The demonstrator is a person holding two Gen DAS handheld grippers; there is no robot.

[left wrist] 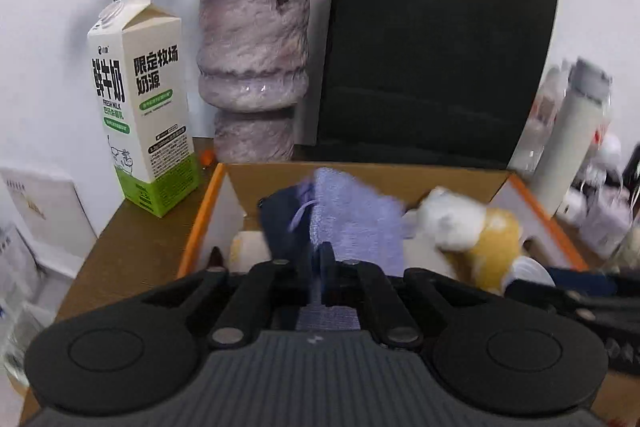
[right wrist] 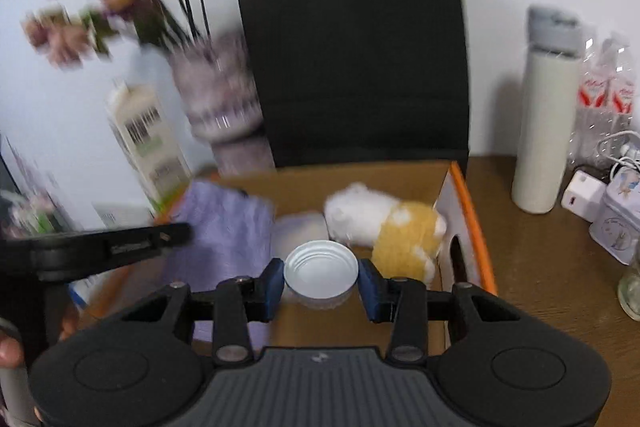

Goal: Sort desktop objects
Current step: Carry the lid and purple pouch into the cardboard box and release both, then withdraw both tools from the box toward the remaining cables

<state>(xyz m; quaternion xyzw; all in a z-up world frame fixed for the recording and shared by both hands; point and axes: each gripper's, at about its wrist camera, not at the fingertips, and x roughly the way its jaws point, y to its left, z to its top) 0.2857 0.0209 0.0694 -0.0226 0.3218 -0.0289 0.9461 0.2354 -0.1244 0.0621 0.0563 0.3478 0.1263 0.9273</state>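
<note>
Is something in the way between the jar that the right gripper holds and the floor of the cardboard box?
Nothing visible blocks it. The jar in the right gripper hangs over bare box floor; the plush toy lies beside it, further right.

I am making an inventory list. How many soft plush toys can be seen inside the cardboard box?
1. The white and yellow plush toy lies at the right side of the cardboard box, beside the purple towel. The towel may hide others.

Plush toy (right wrist: 384,223) in box (right wrist: 472,211) (right side), towel (right wrist: 228,227) left; bag (right wrist: 352,47) behind.
</note>
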